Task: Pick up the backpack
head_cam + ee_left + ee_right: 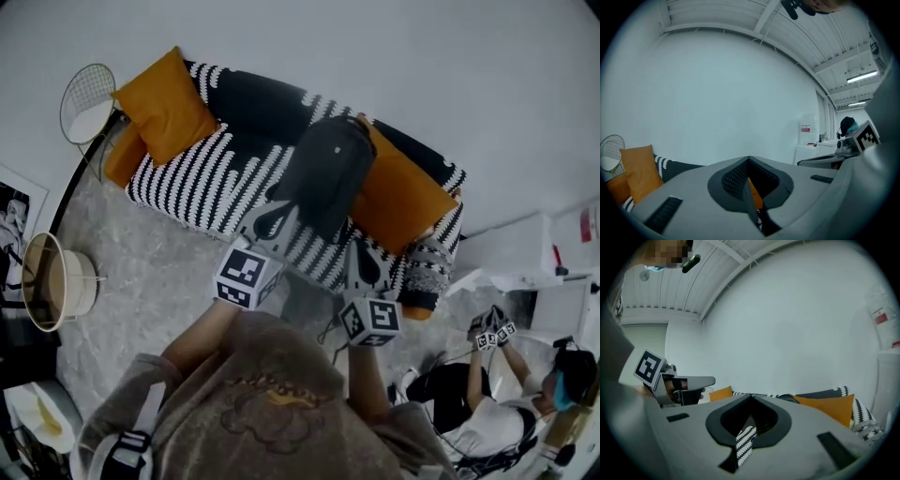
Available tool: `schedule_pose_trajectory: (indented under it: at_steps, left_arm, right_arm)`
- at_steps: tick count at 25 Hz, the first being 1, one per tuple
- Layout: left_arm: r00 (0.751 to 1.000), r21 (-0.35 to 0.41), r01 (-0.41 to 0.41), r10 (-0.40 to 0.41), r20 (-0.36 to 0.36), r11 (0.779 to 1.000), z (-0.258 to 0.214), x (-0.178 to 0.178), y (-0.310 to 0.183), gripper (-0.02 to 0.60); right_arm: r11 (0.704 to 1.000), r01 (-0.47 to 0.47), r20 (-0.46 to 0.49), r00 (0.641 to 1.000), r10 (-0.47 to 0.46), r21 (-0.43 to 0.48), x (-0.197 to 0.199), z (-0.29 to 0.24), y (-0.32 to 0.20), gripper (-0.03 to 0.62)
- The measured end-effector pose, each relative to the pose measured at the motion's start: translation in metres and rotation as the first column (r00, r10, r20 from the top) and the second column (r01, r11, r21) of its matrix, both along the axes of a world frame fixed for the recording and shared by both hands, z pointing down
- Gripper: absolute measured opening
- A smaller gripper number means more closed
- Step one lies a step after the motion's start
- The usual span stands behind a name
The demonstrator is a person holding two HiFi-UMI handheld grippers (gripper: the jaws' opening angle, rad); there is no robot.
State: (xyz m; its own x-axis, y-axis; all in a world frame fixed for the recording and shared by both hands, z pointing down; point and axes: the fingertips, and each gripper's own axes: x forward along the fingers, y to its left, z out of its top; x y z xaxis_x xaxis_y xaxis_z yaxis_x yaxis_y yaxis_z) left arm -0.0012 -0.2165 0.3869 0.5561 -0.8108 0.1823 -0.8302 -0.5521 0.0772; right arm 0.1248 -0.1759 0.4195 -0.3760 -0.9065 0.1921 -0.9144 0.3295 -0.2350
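A dark grey backpack (323, 173) leans upright against the back of a black-and-white striped sofa (202, 183), between two orange cushions. My left gripper (275, 211) is shut and empty, and its tips reach the backpack's lower left corner in the head view. My right gripper (362, 246) is also shut and empty, just below the backpack's lower right side. In the left gripper view the closed left gripper (749, 161) hides the backpack. The right gripper view shows the right gripper (751, 399) closed too, with only striped sofa fabric seen past it.
One orange cushion (169, 103) sits at the sofa's left end and another (403, 192) beside the backpack. A round wire side table (89, 103) stands to the left and a round lamp shade (52, 281) near the wall. A second person (497, 412) with grippers sits at lower right by white cabinets (525, 253).
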Motion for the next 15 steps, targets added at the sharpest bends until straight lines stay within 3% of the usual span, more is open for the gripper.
schedule_pose_trajectory:
  at_steps: [9, 14, 15]
  left_arm:
    - [0.999, -0.036, -0.045, 0.046, 0.025, 0.998, 0.021, 0.001, -0.11, 0.0]
    - [0.997, -0.07, -0.062, 0.064, 0.032, 0.996, 0.04, 0.008, -0.16, 0.005]
    - [0.997, -0.077, -0.069, 0.071, 0.03, 0.995, 0.043, 0.01, -0.169, 0.03]
  right_arm:
    - [0.999, -0.04, -0.039, 0.999, 0.039, -0.026, -0.006, 0.016, -0.104, 0.002]
    - [0.997, -0.07, -0.007, 0.998, 0.07, -0.032, -0.003, 0.03, -0.15, 0.002]
    - [0.997, -0.076, 0.004, 0.997, 0.076, -0.029, -0.003, 0.03, -0.158, 0.003]
